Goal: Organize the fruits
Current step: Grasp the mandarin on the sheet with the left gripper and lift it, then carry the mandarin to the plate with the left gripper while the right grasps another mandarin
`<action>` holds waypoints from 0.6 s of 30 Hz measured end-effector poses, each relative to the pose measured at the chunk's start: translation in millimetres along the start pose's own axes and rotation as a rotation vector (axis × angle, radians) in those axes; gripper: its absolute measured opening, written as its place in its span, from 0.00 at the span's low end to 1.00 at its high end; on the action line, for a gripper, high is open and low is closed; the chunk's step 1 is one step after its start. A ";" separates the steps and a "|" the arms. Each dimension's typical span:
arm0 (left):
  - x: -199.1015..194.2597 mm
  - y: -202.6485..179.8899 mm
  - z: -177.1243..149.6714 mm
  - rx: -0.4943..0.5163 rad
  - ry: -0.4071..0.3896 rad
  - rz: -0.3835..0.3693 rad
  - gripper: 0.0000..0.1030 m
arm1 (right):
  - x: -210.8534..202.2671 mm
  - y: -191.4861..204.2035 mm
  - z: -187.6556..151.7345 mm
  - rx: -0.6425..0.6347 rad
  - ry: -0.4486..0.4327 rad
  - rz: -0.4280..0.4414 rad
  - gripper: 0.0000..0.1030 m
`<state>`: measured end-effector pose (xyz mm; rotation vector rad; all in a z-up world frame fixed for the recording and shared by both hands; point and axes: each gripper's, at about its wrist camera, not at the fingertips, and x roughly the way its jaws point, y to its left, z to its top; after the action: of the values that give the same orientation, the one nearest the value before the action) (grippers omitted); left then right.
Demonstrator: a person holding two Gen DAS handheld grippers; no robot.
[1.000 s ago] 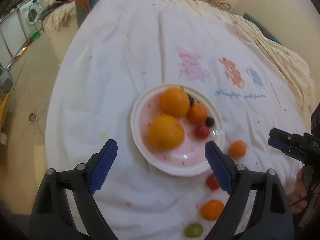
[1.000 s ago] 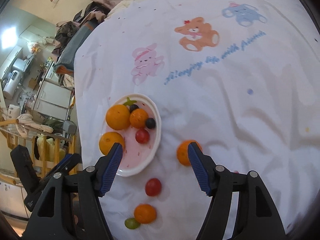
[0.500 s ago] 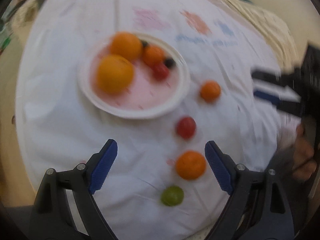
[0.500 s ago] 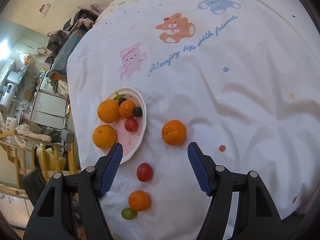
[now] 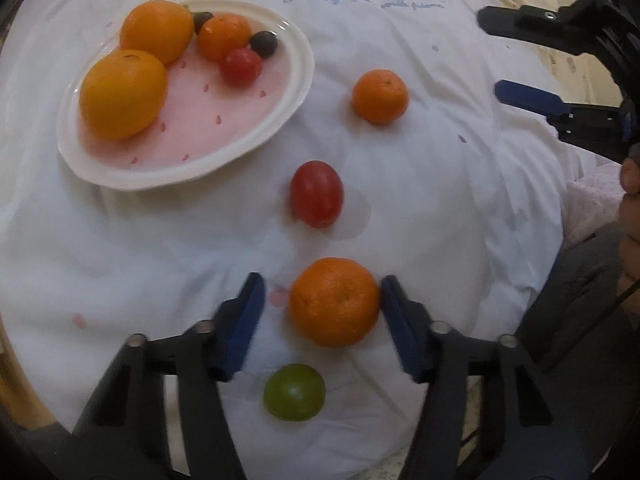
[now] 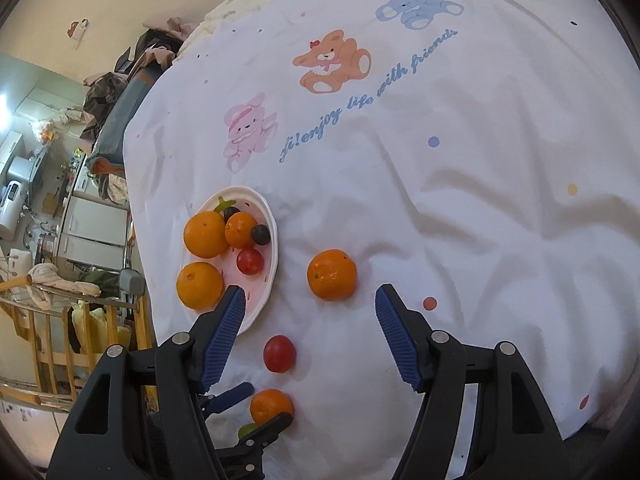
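A white plate (image 5: 280, 120) with a pink centre holds two oranges, a mandarin, a red tomato and dark grapes; it also shows in the right wrist view (image 6: 272, 240). On the cloth lie a mandarin (image 5: 334, 302), a red tomato (image 5: 316, 194), a second mandarin (image 5: 380, 97) and a green grape (image 5: 294, 392). My left gripper (image 5: 322, 300) is open around the near mandarin, right finger touching it, left finger a little apart. My right gripper (image 6: 308, 308) is open and empty, above the cloth just short of the second mandarin (image 6: 332, 275).
The white printed cloth (image 6: 440, 160) covers a bed. Its near edge drops off just behind the green grape. A room with furniture and a wooden rail (image 6: 48, 320) lies to the left. A hand (image 5: 630, 200) holds the right gripper at the right edge.
My left gripper has swung right and down from over the plate to the near mandarin, and its fingers have narrowed around it. My right gripper has drifted slightly toward the second mandarin.
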<state>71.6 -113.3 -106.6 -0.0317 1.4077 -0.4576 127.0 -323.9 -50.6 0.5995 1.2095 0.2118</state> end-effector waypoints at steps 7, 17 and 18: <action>-11.8 8.8 -2.7 -0.018 -0.009 -0.013 0.38 | 6.6 8.0 -1.3 -0.030 0.016 -0.013 0.68; -93.6 48.8 11.9 -0.130 -0.170 0.068 0.38 | 13.2 11.6 -1.7 -0.037 0.034 -0.017 0.68; -101.2 54.1 13.2 -0.138 -0.185 0.084 0.38 | 15.3 11.6 -1.3 -0.038 0.039 -0.024 0.68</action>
<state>90.7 -34.1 -24.7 -0.1232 1.2511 -0.2795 133.1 -306.8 -57.0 0.5490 1.2471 0.2265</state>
